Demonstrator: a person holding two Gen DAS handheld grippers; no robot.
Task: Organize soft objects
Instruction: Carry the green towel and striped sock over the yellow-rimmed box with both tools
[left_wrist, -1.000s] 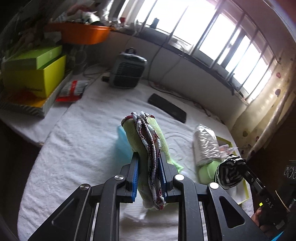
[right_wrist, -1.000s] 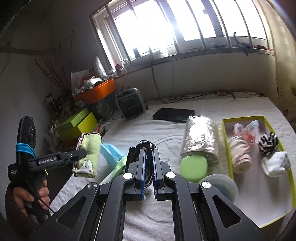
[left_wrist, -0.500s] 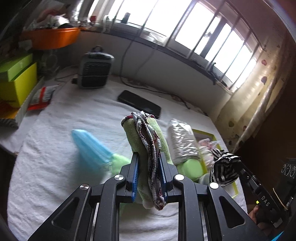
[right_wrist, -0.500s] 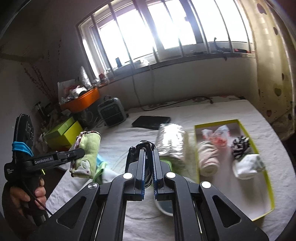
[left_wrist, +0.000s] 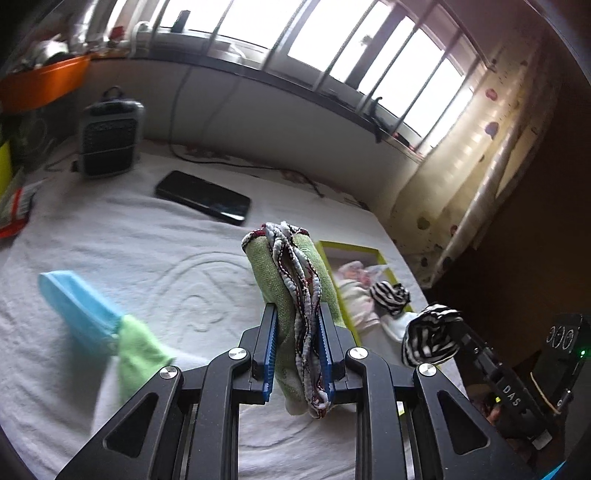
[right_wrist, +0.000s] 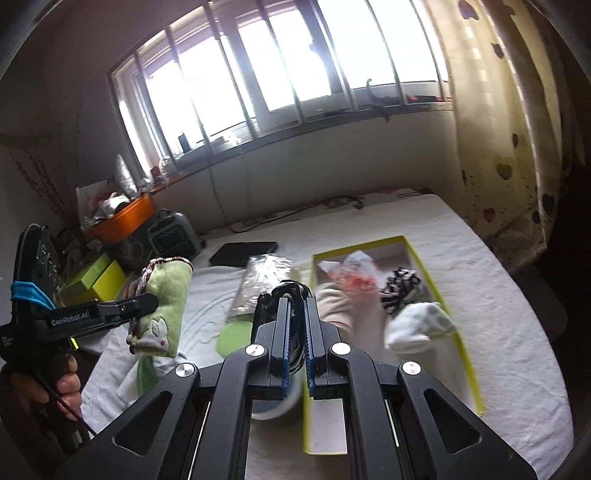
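Both grippers swung toward the yellow tray (right_wrist: 467, 354) since a second ago. Left gripper (left_wrist: 297, 354) jaws clamped on green sock (left_wrist: 291, 280), right gripper (right_wrist: 295, 332) on striped sock (left_wrist: 428, 338), both airborne. Risk: we release early, socks land on the bed (left_wrist: 147, 251).

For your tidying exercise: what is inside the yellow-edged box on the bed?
Inside the box: a pink roll, a striped sock, a white bundle and a crinkly packet. Its near corner is hidden behind the tongs.

A grey heater (left_wrist: 110, 138) stands near a black tablet (left_wrist: 202, 197) below the window (left_wrist: 332, 44).
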